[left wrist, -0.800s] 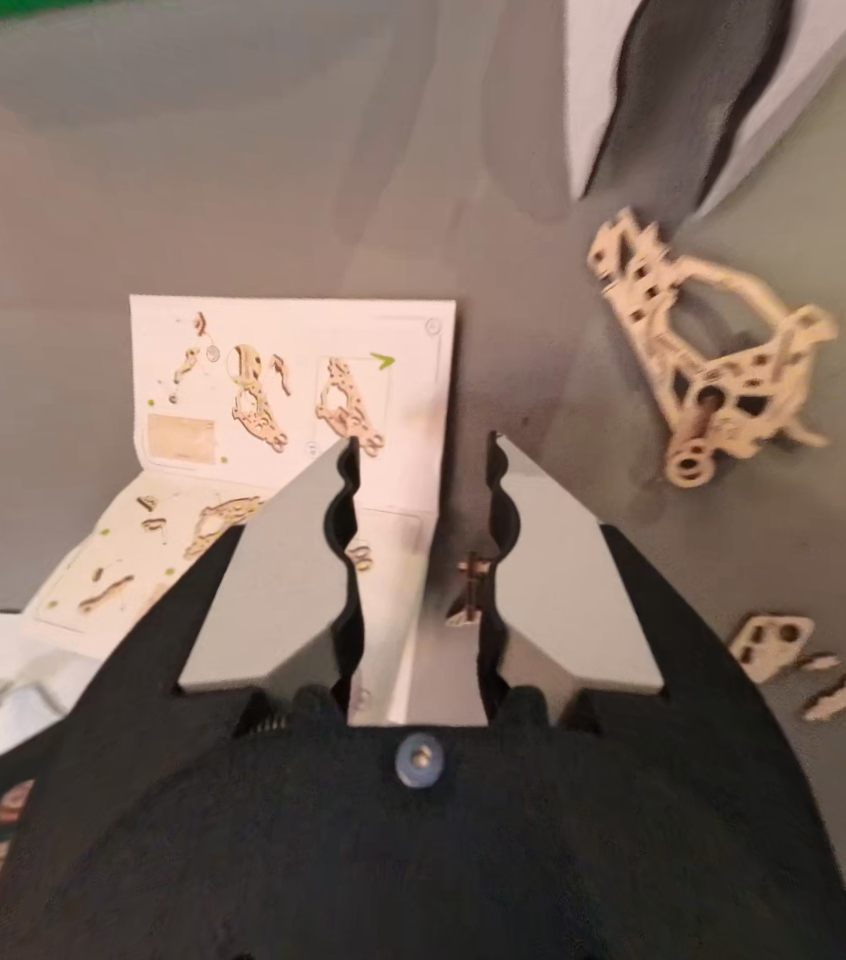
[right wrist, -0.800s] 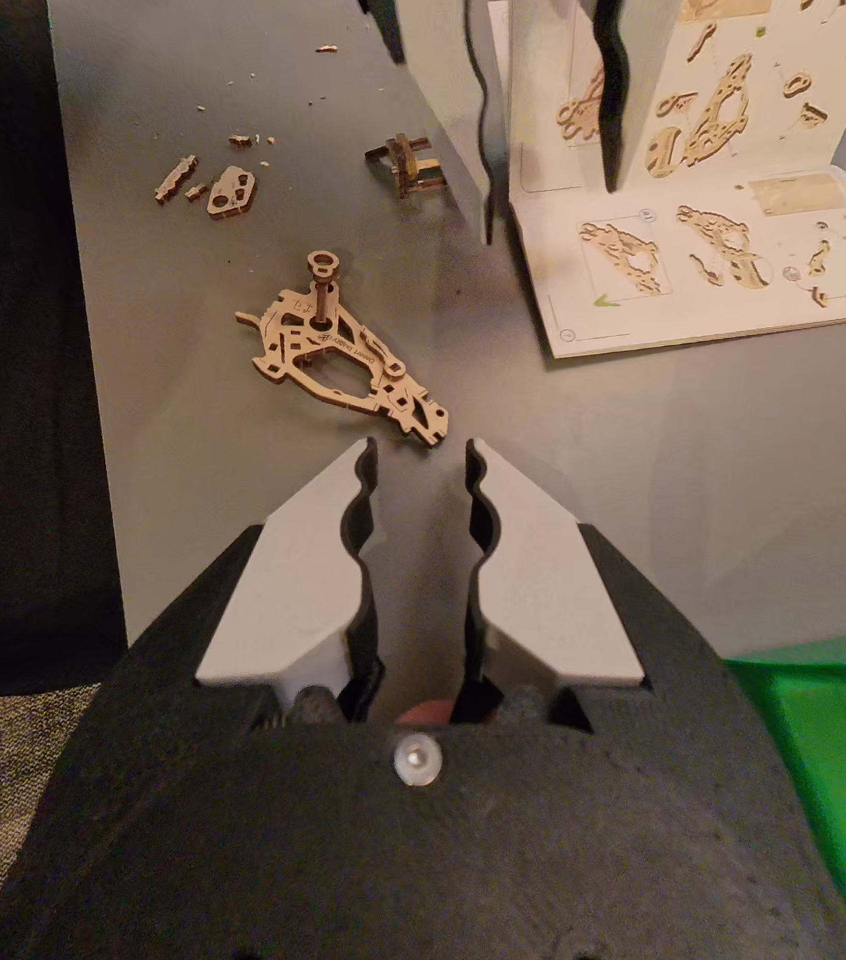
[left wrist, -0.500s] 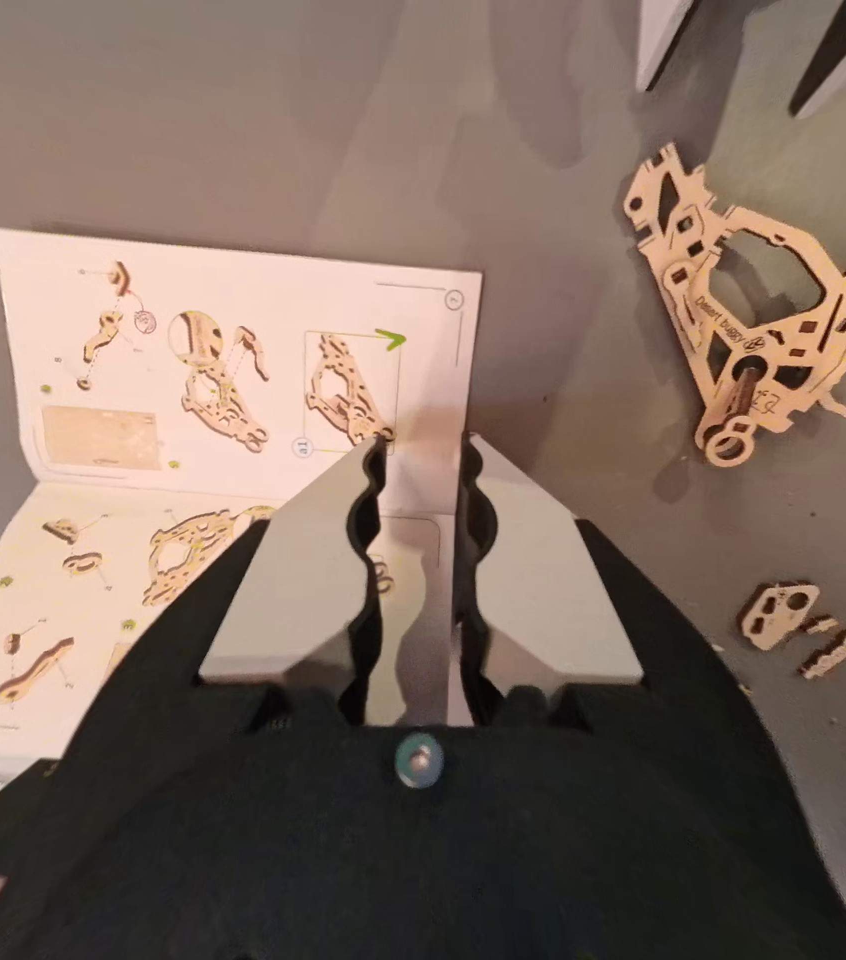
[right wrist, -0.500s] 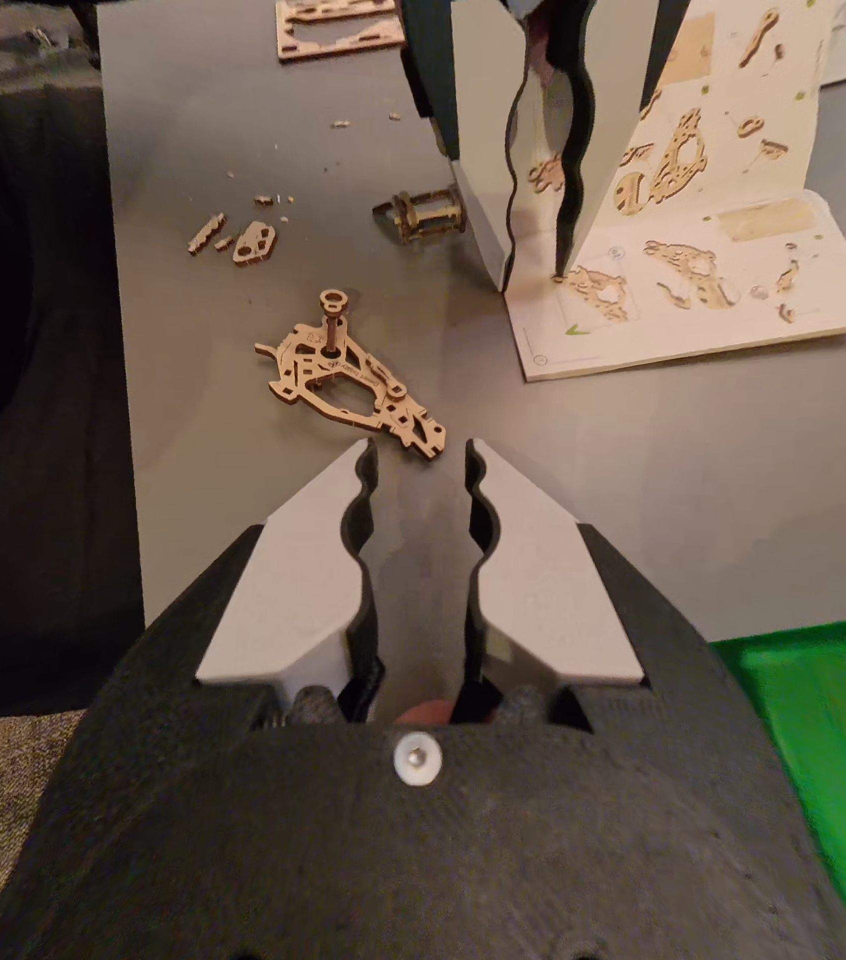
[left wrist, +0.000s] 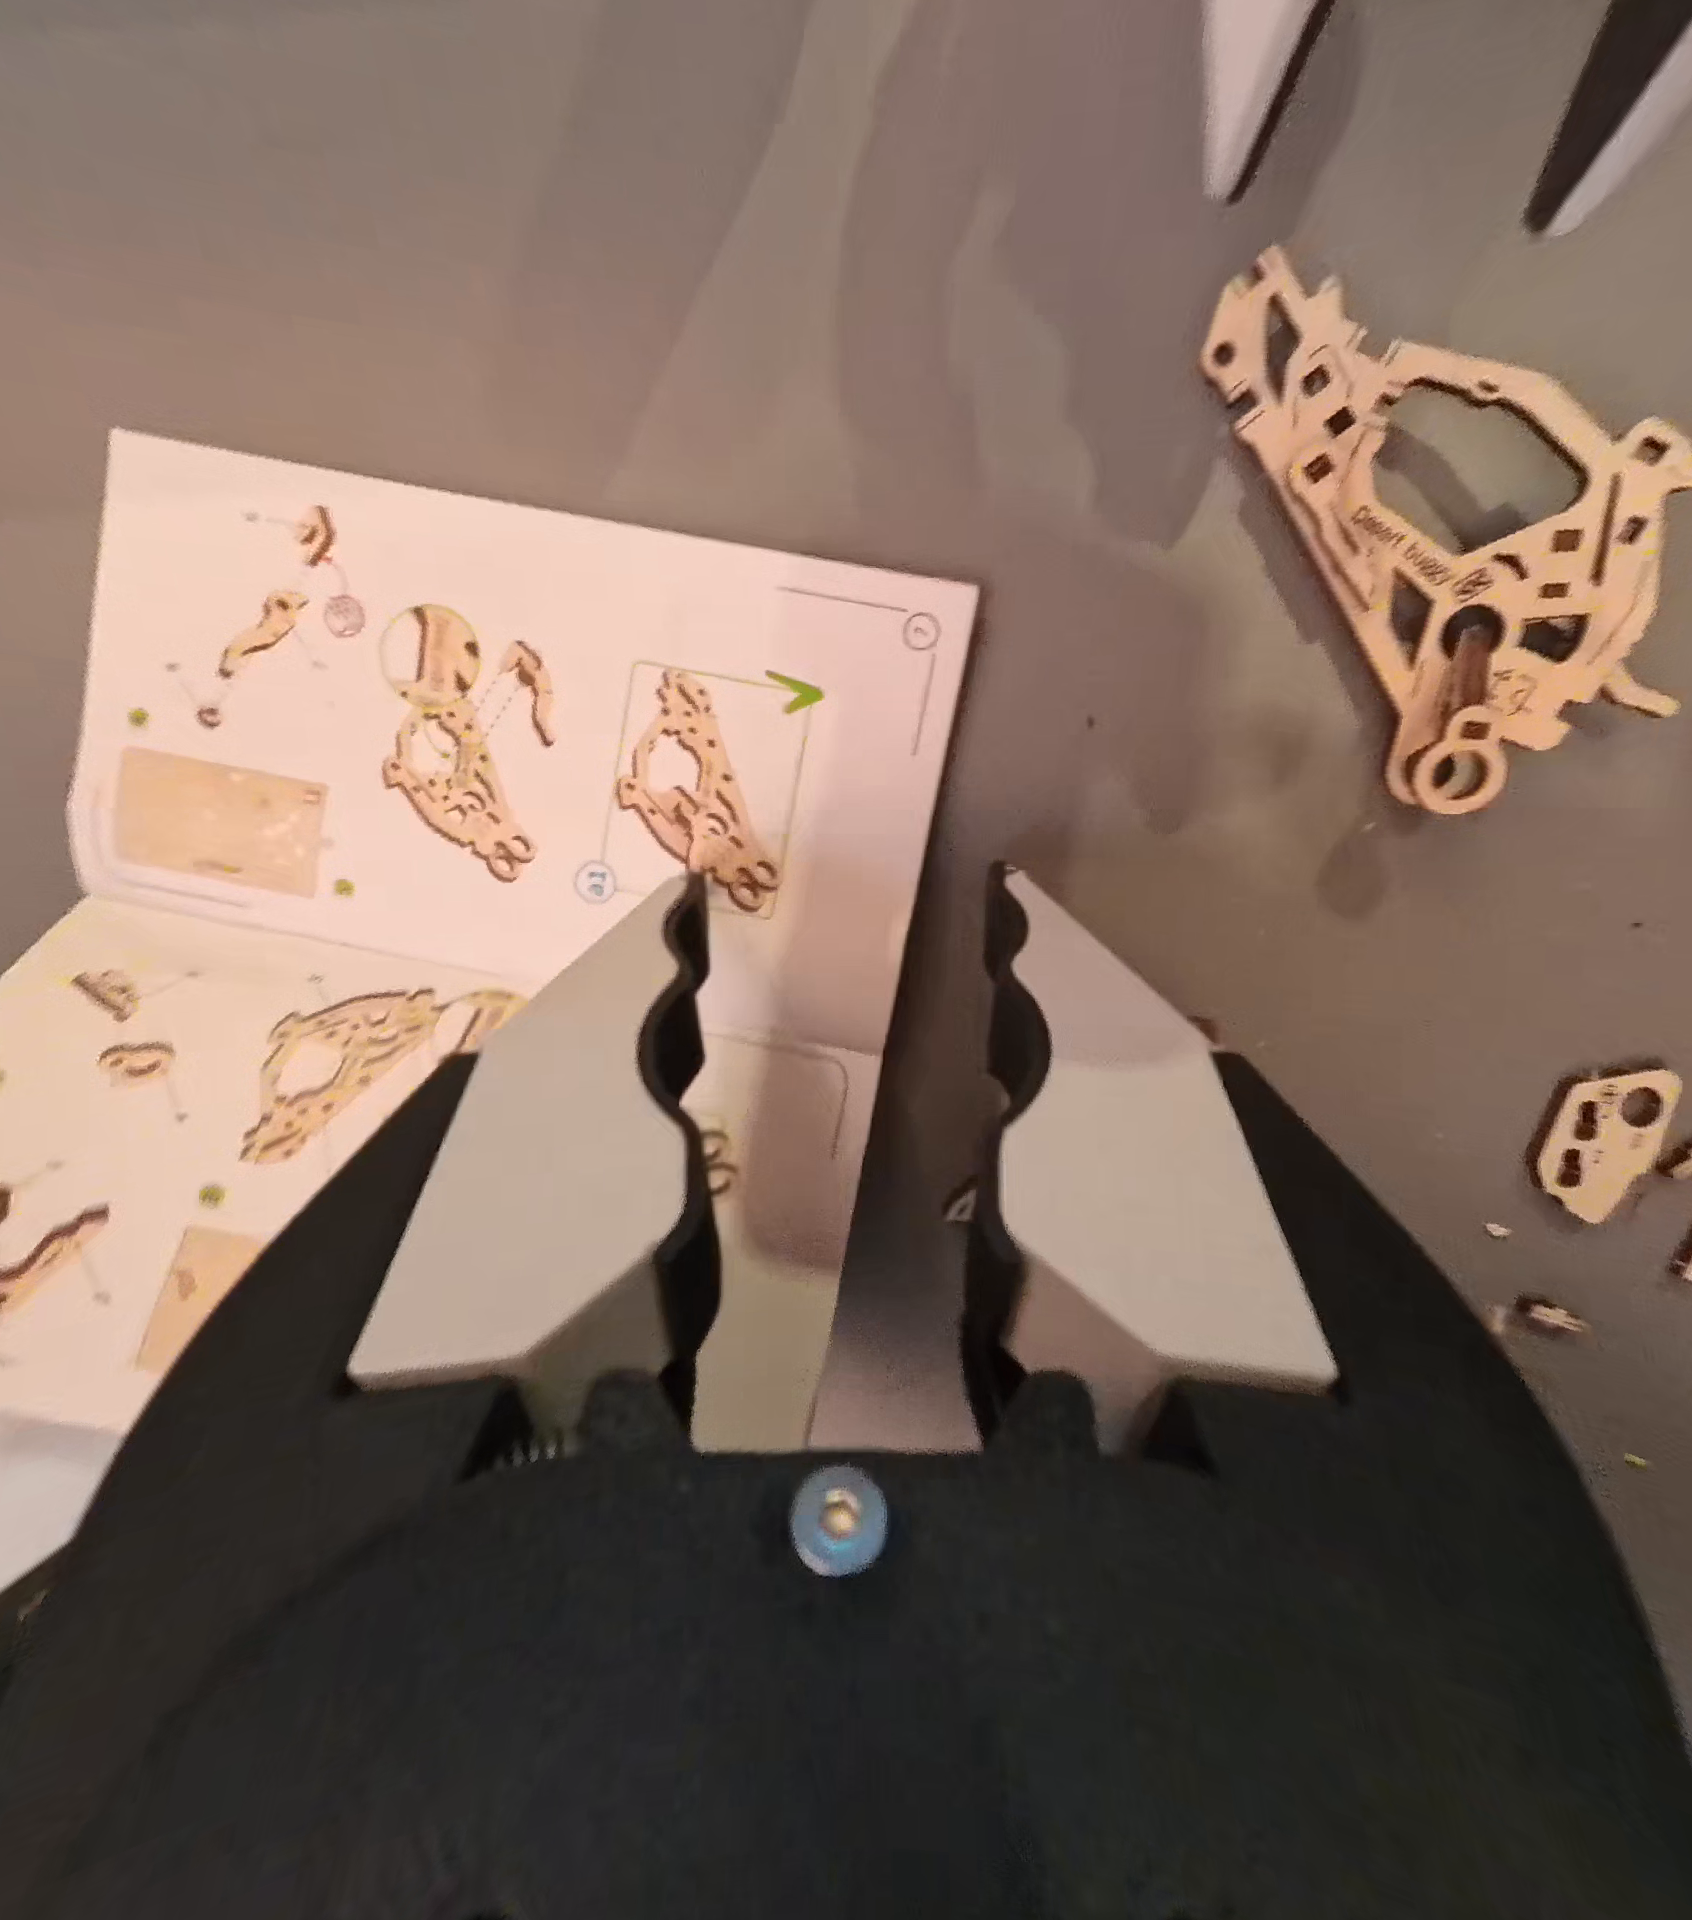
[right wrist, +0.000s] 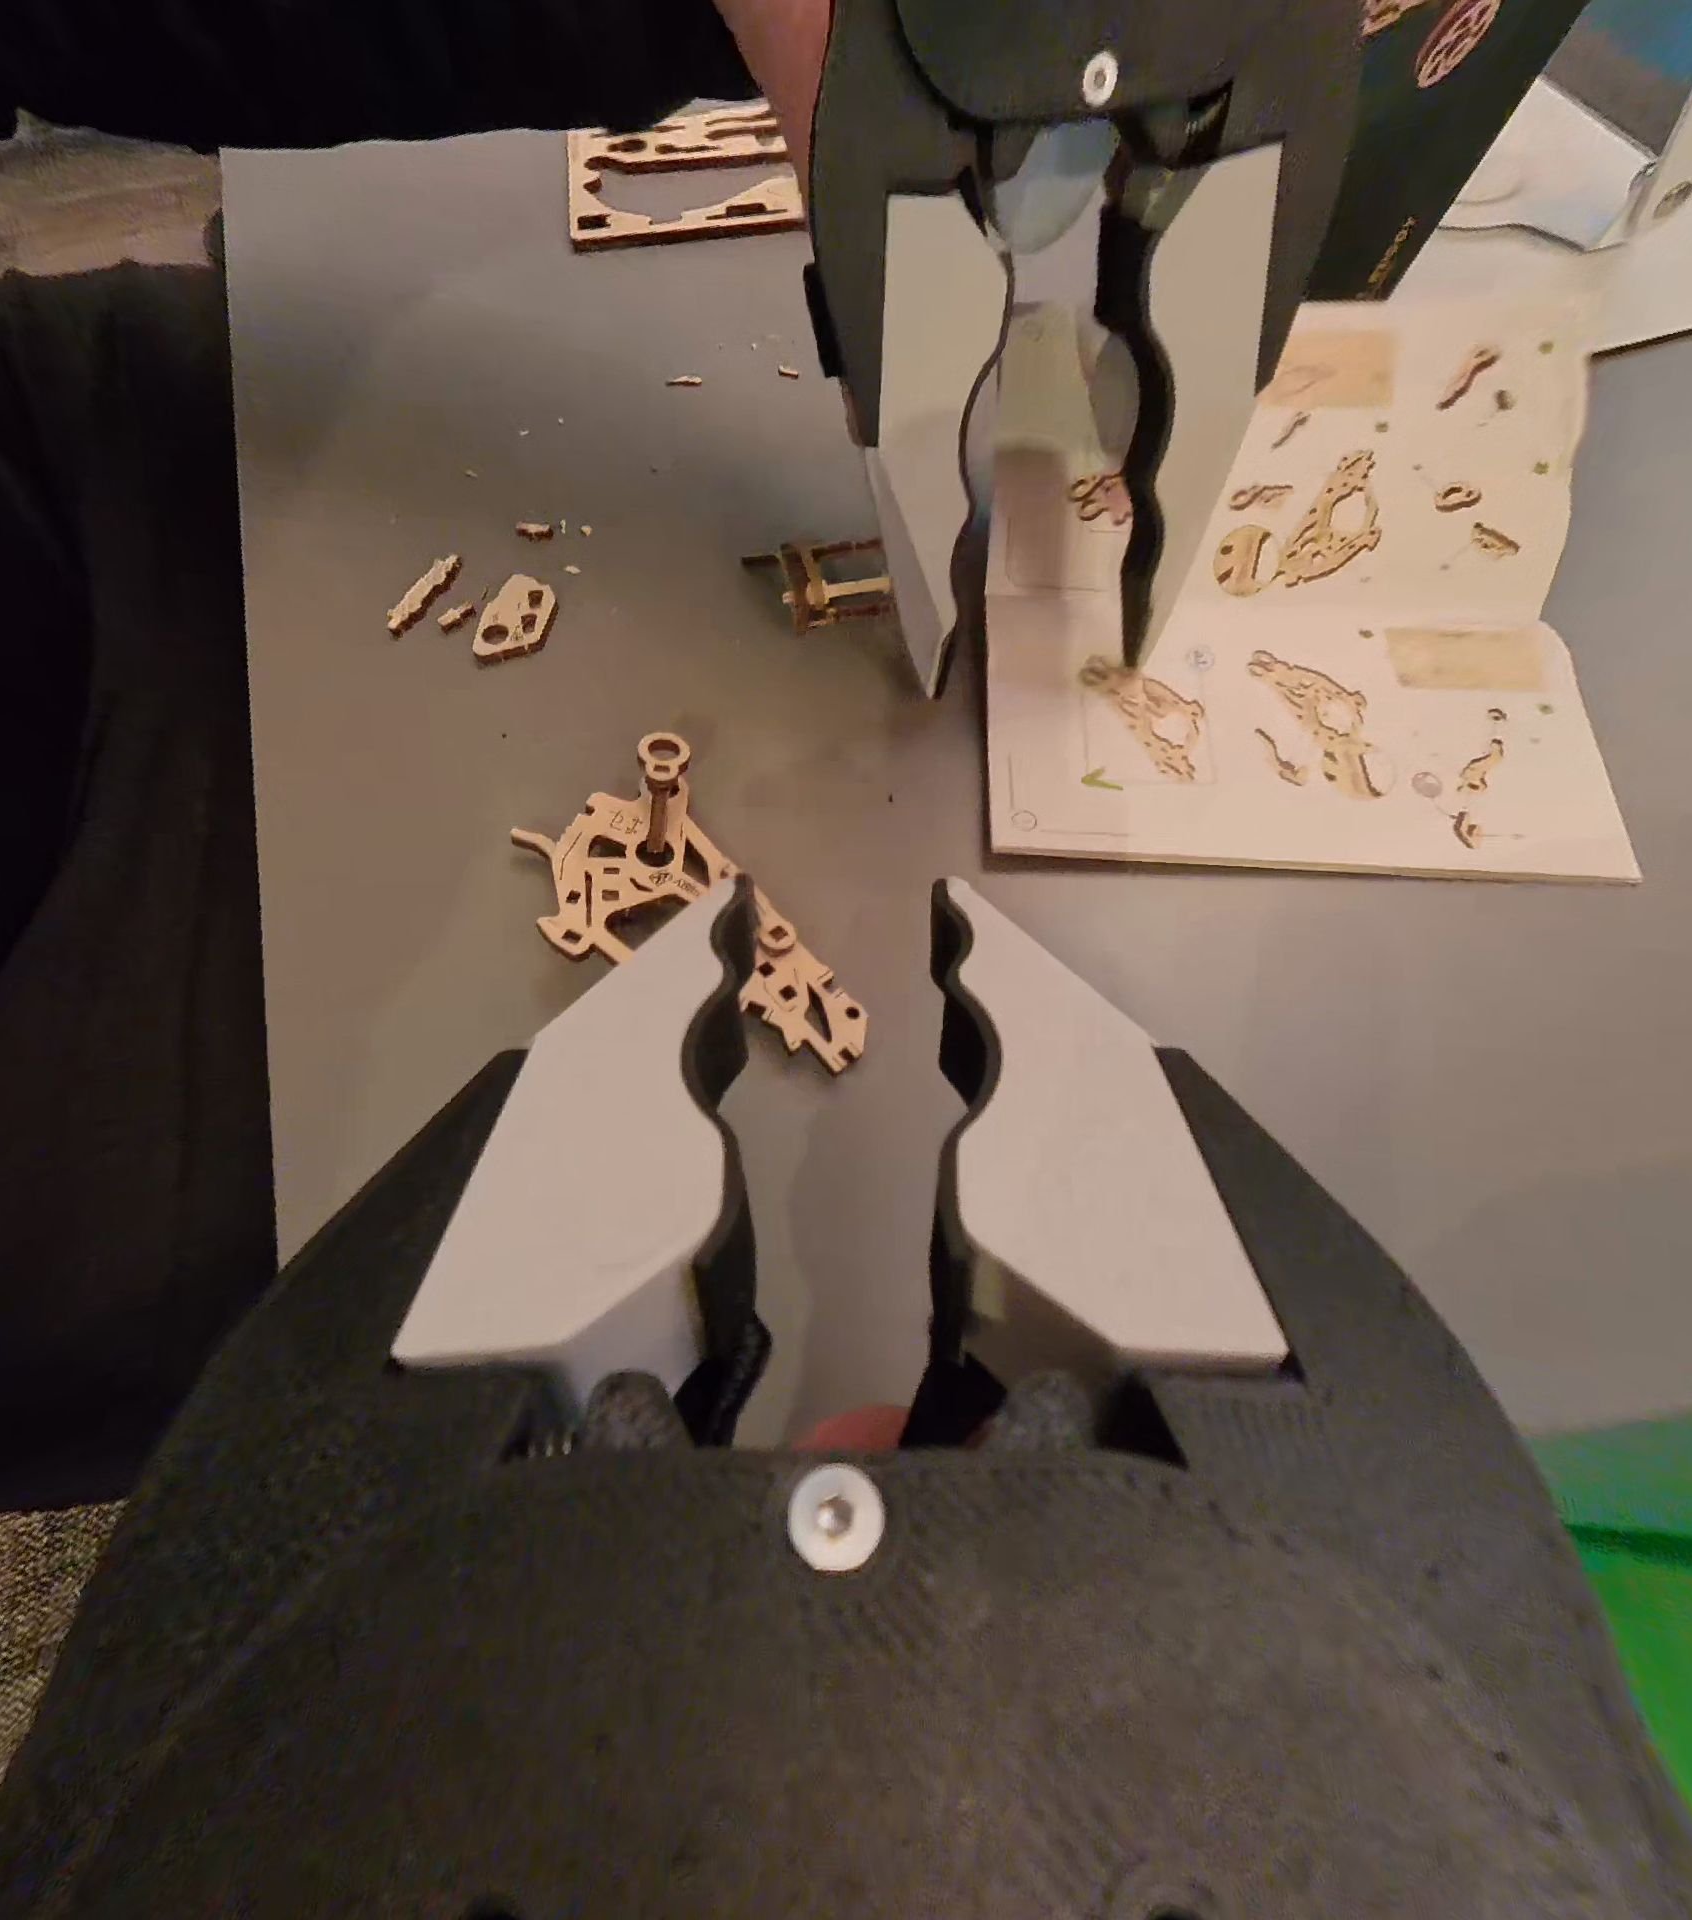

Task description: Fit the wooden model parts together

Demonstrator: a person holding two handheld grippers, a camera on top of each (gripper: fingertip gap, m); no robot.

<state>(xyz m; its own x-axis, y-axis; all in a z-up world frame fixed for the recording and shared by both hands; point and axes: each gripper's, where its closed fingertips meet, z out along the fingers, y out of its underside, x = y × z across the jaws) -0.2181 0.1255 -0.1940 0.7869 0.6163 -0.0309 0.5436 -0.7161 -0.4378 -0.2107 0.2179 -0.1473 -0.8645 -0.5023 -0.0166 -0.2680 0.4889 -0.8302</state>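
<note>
On the grey worktop [right wrist: 1237, 1039] lie one wooden frame [right wrist: 613, 883] with an upright peg, one small assembly [right wrist: 831, 592], and one open instruction booklet [right wrist: 1341, 727]. Both the left gripper [left wrist: 842, 883] and the right gripper [right wrist: 837, 894] hover with fingers apart, holding nothing; the frame lies near the worktop's left edge, partly behind the right gripper's left finger.

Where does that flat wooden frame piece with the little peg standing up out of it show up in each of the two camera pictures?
Left wrist view: the wooden frame lies upper right on the grey table, peg end toward the bottom.
Right wrist view: the same frame lies left of centre, partly behind the near gripper's left finger.
Shared landmark: the open instruction booklet, beside the frame in both.
</note>
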